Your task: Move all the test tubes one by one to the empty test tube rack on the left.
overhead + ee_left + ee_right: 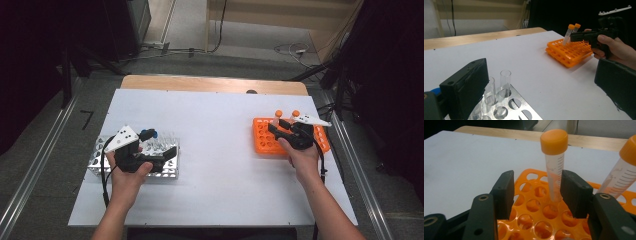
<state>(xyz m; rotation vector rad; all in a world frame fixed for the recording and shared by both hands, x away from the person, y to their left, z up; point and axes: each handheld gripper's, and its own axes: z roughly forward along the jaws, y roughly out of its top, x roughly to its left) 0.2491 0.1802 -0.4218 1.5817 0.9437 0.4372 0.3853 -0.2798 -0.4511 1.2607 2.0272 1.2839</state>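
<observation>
The right gripper [536, 192] hangs over an orange rack [534, 212] on the white table [461, 162], jaws apart. An orange-capped tube [554, 167] stands between them, just beside the right-hand jaw. A second capped tube [621, 175] leans at the right edge.

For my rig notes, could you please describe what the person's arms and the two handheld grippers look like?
Both forearms are bare, no sleeves or gloves. The left gripper and right gripper are black pistol-grip tools, each with two blocky black jaws and a pale three-cornered plate on top. The left gripper also has a blue part, and a black cable trails from each.
</observation>
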